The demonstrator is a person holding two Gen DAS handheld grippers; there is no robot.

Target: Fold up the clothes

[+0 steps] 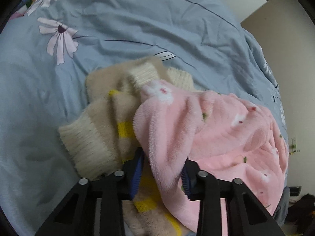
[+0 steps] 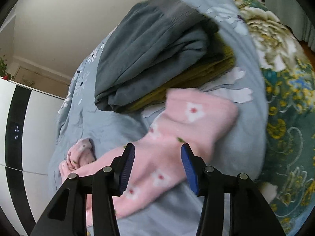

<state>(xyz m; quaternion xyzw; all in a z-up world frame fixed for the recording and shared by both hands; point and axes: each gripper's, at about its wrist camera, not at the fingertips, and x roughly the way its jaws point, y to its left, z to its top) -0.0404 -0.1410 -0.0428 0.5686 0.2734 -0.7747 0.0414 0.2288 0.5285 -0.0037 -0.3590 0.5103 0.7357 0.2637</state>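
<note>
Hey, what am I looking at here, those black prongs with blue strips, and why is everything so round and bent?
Each picture comes from a wide-angle camera on a hand-held claw, one in each of a person's hands; that lens bends the view. The black prongs are the claw's two fingers, the blue strips their pads. The left claw has a fold of the pink fleece garment between its pads, over a cream and yellow sweater. The right claw is open above a pink fleece piece. All lie on a blue flowered quilt, with a grey garment behind.
</note>
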